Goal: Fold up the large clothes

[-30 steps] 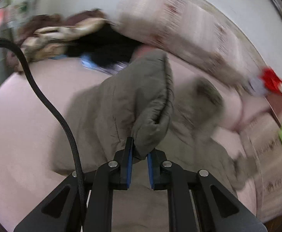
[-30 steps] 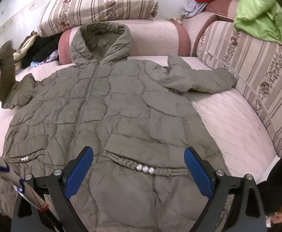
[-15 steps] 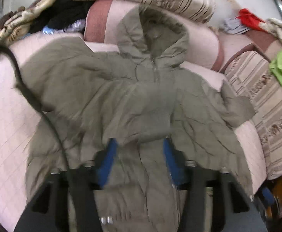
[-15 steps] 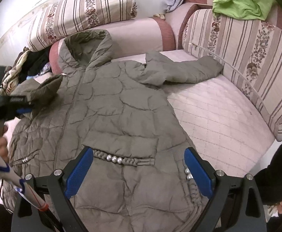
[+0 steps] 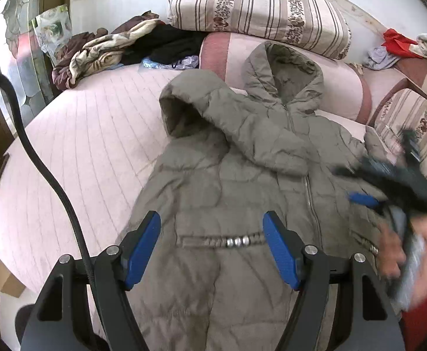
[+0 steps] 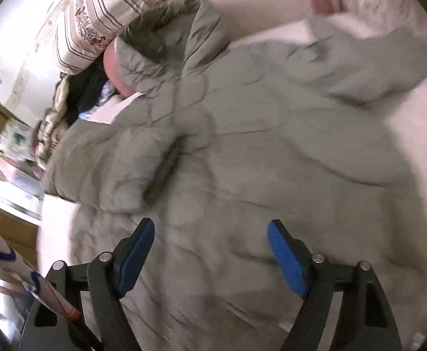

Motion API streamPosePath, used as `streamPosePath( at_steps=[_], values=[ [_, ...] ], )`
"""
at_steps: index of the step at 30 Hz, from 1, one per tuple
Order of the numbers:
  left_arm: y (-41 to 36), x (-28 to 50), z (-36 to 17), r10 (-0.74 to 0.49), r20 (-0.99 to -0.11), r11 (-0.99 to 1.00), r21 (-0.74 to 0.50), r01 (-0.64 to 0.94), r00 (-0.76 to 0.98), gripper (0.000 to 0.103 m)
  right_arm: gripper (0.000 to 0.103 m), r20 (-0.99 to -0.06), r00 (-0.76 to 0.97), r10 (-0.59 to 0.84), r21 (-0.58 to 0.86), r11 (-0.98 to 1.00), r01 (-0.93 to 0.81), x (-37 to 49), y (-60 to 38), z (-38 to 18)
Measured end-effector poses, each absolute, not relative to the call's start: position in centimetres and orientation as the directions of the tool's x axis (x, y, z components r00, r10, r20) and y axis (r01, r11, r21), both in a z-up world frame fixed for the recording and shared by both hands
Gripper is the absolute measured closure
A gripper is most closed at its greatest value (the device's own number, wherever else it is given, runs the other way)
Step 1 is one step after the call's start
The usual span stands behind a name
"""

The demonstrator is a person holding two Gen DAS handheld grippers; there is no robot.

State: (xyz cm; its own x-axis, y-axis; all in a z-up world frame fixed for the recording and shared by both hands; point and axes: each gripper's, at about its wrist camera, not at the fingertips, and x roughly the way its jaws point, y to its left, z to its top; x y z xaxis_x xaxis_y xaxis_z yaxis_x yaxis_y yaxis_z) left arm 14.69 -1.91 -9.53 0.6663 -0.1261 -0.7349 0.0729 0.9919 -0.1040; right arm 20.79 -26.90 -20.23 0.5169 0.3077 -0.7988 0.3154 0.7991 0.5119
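An olive-green quilted hooded coat (image 5: 242, 181) lies front-up on a pink quilted bed (image 5: 90, 152). Its left sleeve (image 5: 231, 125) is folded across the chest, cuff opening (image 5: 178, 114) at the upper left. My left gripper (image 5: 212, 239) is open and empty above the coat's waist. My right gripper (image 6: 210, 248) is open and empty, tilted and blurred, close over the coat body (image 6: 257, 152). The other sleeve (image 6: 368, 58) lies spread to the right. The right gripper also shows in the left wrist view (image 5: 389, 187), over the coat's right side.
Striped cushions (image 5: 257, 8) and a pink bolster (image 5: 342, 84) line the back of the bed. A heap of clothes (image 5: 119, 49) lies at the back left. Red and green garments (image 5: 397, 38) sit at the right. A black cable (image 5: 37, 152) crosses the left.
My left gripper let go of the sleeve, which now lies folded across the chest, and pulled back over the waist. My right gripper swung in low over the coat and tilted.
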Motion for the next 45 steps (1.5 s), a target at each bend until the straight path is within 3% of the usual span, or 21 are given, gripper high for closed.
streamPosePath(
  at_steps=[2,8,9,10,11,12,13,16,25,32,36,38,41,43,45],
  values=[
    [-1.8,14.1,-9.9,-0.126,-0.736,0.992,-0.095,0.082,0.665,0.032,0.019,-0.782,0.497,0.376,0.564,0.766,0.308,23.8,-26.0,-21.8],
    [-1.8,14.0,-10.7,-0.134,-0.744,0.991,-0.107,0.081,0.654,0.032,0.019,-0.771,0.502,0.393,0.587,0.745,0.317,28.0,-23.9,-23.2],
    [-1.8,14.0,-10.8,-0.132,-0.743,0.991,-0.108,0.078,0.656,0.032,0.023,-0.764,0.502,0.404,0.596,0.740,0.311,28.3,-23.7,-23.1],
    [-1.9,14.1,-10.9,-0.129,-0.744,0.991,-0.106,0.075,0.656,0.032,0.051,-0.759,0.494,0.424,0.606,0.737,0.300,28.8,-23.2,-23.1],
    [-1.9,14.1,-11.1,-0.127,-0.746,0.992,-0.105,0.072,0.653,0.032,0.071,-0.770,0.461,0.441,0.602,0.742,0.296,29.4,-22.6,-23.2],
    [-2.0,14.2,-11.2,-0.126,-0.750,0.992,-0.105,0.071,0.649,0.032,0.082,-0.770,0.451,0.451,0.605,0.742,0.291,29.7,-22.6,-23.2],
    [-2.1,14.2,-11.3,-0.125,-0.753,0.992,-0.105,0.070,0.646,0.032,0.088,-0.763,0.461,0.453,0.610,0.741,0.281,29.9,-22.6,-22.9],
    [-2.0,14.0,-11.5,-0.135,-0.756,0.991,-0.112,0.077,0.641,0.032,0.091,-0.796,0.488,0.357,0.530,0.801,0.279,30.3,-23.8,-21.0],
    [-3.5,13.4,-11.0,-0.171,-0.747,0.985,-0.115,0.129,0.642,0.032,0.092,-0.873,0.476,-0.110,0.122,0.895,0.430,31.1,-32.6,-17.6],
    [-4.9,13.1,-10.7,-0.164,-0.752,0.985,-0.085,0.153,0.638,0.032,0.097,-0.891,0.406,-0.206,0.004,0.888,0.460,33.2,-34.5,-20.8],
    [-5.3,12.7,-10.2,-0.159,-0.754,0.985,-0.073,0.158,0.637,0.032,0.096,-0.899,0.394,-0.192,0.021,0.879,0.475,33.1,-34.9,-22.0],
    [-5.5,12.2,-9.7,-0.158,-0.747,0.984,-0.066,0.163,0.646,0.032,0.092,-0.896,0.414,-0.163,0.067,0.870,0.489,32.1,-35.6,-21.2],
    [-5.9,11.1,-8.7,-0.166,-0.734,0.982,-0.062,0.178,0.659,0.032,0.078,-0.877,0.468,-0.104,0.156,0.861,0.484,29.1,-36.4,-19.2],
    [-6.1,10.4,-8.0,-0.175,-0.723,0.980,-0.062,0.189,0.669,0.032,0.054,-0.862,0.502,-0.071,0.207,0.855,0.476,26.8,-36.5,-18.1],
    [-6.3,9.3,-7.2,-0.184,-0.709,0.977,-0.059,0.204,0.680,0.032,0.047,-0.848,0.530,-0.026,0.270,0.839,0.473,24.1,-37.3,-17.3]
  ],
)
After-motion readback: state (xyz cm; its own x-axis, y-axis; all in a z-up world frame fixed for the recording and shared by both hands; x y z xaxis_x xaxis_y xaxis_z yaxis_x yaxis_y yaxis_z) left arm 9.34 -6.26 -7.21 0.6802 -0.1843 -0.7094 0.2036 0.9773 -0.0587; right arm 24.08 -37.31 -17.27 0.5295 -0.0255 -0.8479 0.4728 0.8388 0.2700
